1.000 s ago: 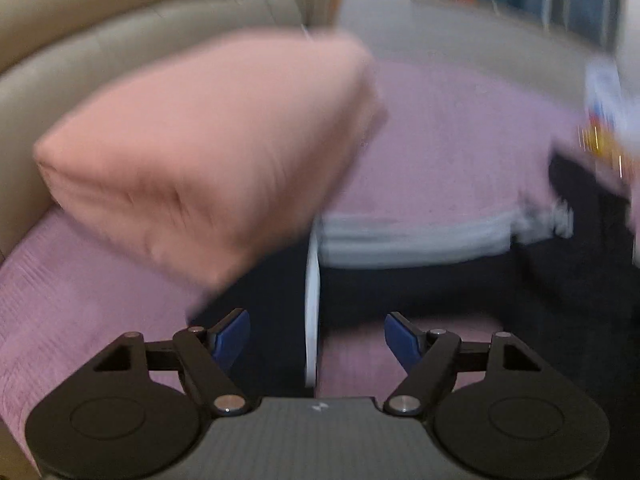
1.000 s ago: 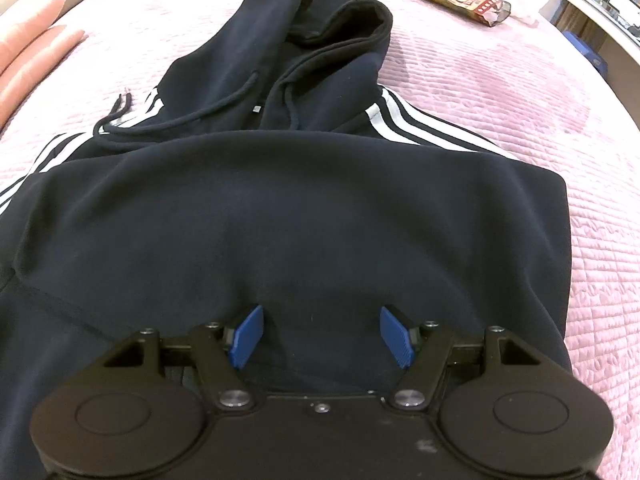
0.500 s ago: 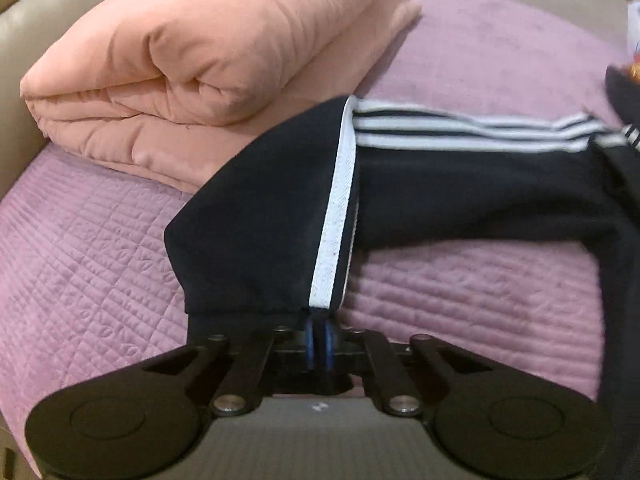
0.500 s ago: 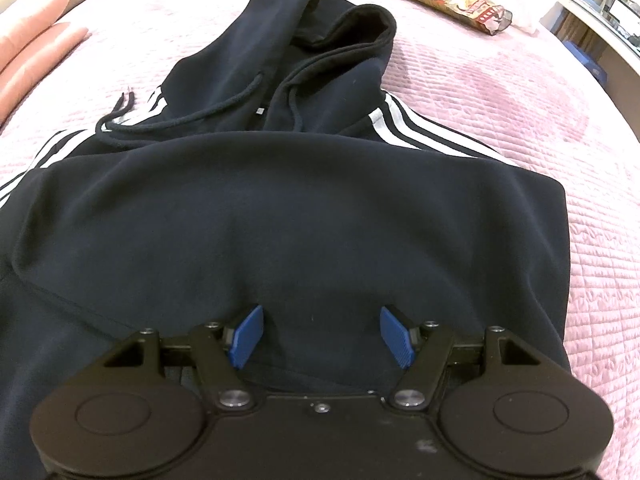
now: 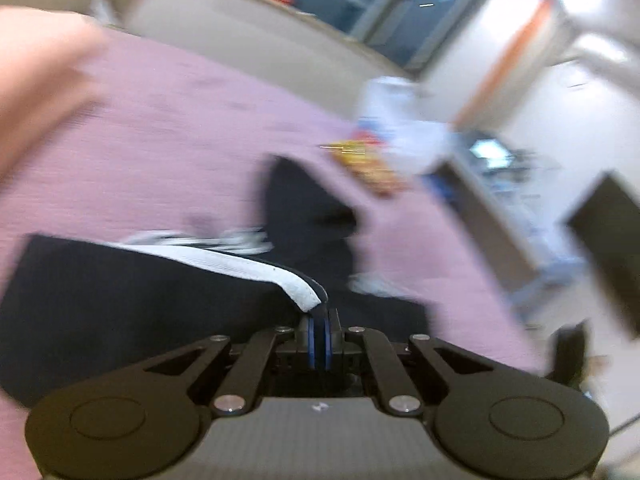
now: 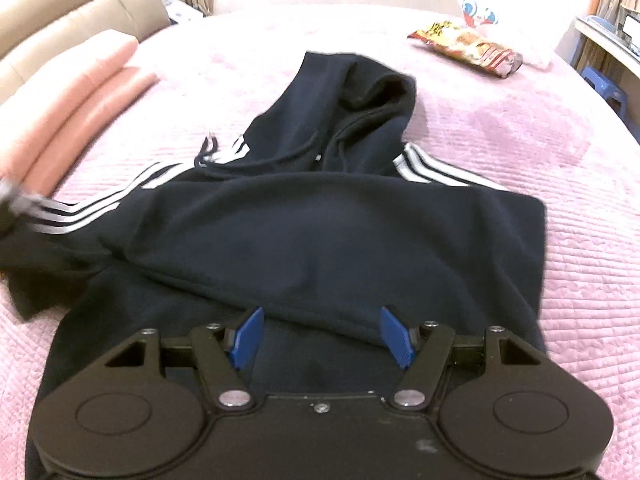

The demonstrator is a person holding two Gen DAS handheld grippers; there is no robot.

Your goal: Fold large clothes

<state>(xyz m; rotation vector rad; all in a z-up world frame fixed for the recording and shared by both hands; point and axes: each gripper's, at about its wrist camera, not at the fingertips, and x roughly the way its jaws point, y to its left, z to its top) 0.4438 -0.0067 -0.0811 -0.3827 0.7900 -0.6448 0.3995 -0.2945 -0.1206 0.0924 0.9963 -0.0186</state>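
A dark navy hoodie [image 6: 328, 240] with white sleeve stripes lies on the pink quilted bed [image 6: 540, 128], hood [image 6: 360, 100] at the far end. My left gripper [image 5: 319, 332] is shut on the striped cuff of the left sleeve [image 5: 256, 268] and holds it lifted over the hoodie body; this view is blurred by motion. The lifted sleeve [image 6: 60, 216] shows at the left edge of the right wrist view. My right gripper [image 6: 322, 336] is open and empty, low over the hoodie's lower front.
A folded peach blanket [image 6: 76, 96] lies at the bed's left side by a beige headboard [image 6: 80, 24]. A snack packet [image 6: 468, 48] and a white plastic bag [image 6: 504, 12] lie at the far right. Furniture and a blue stool [image 6: 604, 88] stand beyond the bed's right edge.
My left gripper closed on the sleeve cuff and is swinging it right, toward the hoodie body. My right gripper stayed open and pulled back slightly.
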